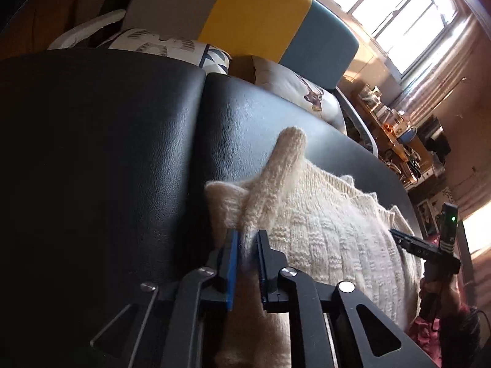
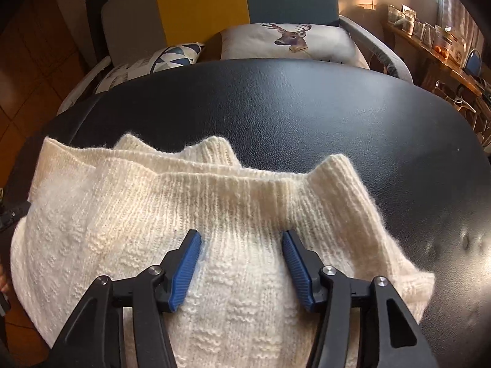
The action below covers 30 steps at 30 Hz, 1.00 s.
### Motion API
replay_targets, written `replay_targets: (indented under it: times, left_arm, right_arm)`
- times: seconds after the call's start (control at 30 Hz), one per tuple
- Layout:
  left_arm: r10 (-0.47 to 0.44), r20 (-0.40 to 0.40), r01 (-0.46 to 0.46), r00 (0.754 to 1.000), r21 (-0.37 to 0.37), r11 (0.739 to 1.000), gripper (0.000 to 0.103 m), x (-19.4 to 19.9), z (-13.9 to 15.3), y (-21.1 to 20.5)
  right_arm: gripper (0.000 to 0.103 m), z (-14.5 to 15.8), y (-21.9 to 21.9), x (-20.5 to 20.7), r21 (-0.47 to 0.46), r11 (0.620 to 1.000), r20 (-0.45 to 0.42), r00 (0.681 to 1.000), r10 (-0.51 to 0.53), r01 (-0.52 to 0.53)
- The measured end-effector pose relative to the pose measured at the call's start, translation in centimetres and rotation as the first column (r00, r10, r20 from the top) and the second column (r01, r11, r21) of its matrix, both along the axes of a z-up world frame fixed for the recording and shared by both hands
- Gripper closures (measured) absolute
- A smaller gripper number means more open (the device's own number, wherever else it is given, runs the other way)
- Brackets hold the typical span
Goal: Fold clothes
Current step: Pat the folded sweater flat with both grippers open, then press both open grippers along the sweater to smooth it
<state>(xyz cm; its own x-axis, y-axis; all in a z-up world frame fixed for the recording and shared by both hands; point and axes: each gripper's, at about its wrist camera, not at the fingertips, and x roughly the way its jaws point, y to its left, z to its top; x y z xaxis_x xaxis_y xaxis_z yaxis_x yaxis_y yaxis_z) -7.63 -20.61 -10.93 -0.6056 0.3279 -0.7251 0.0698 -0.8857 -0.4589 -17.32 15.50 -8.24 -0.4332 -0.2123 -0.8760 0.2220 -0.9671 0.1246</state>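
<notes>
A cream knitted sweater (image 1: 331, 233) lies bunched on a black leather bench (image 1: 129, 141). My left gripper (image 1: 247, 237) is shut on a raised fold of the sweater near its left edge; a ribbed ridge of knit stands up just beyond the blue pads (image 1: 233, 245). In the right wrist view the sweater (image 2: 153, 220) fills the lower frame, with its ribbed hem toward the far side. My right gripper (image 2: 240, 234) hovers open over that hem, with fabric below the jaws and not pinched. The right gripper (image 1: 423, 247) also shows at the sweater's right side, held by a hand (image 1: 442, 291).
Bare black bench (image 2: 307, 107) extends beyond and to the right of the sweater. Behind it stands a grey, yellow and blue sofa (image 1: 254, 15) with a deer cushion (image 2: 291, 43) and patterned cushions (image 2: 172, 56). A cluttered wooden shelf (image 1: 396, 135) runs below the window.
</notes>
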Motion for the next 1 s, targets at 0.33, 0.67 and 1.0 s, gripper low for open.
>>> replay_targets:
  times: [0.33, 0.67, 1.0]
  left_arm:
    - [-0.376, -0.230, 0.320, 0.897, -0.248, 0.914, 0.044, -2.4, 8.4, 9.2]
    - [-0.523, 0.086, 0.515, 0.848, -0.368, 0.774, 0.044, -8.5, 0.2, 16.1]
    - [-0.381, -0.059, 0.352, 0.923, -0.277, 0.894, 0.095, -7.2, 1.3, 13.7]
  right_arm:
    - [0.038, 2.4, -1.8, 0.1, -0.109, 0.985, -0.010, 0.991, 0.135, -0.136]
    - [0.036, 1.1, -5.1, -1.6, 0.022, 0.973, 0.015, 0.973, 0.231, -0.232]
    - [0.071, 0.3, -4.8, -0.8, 0.038, 0.982, -0.007, 0.982, 0.188, -0.187]
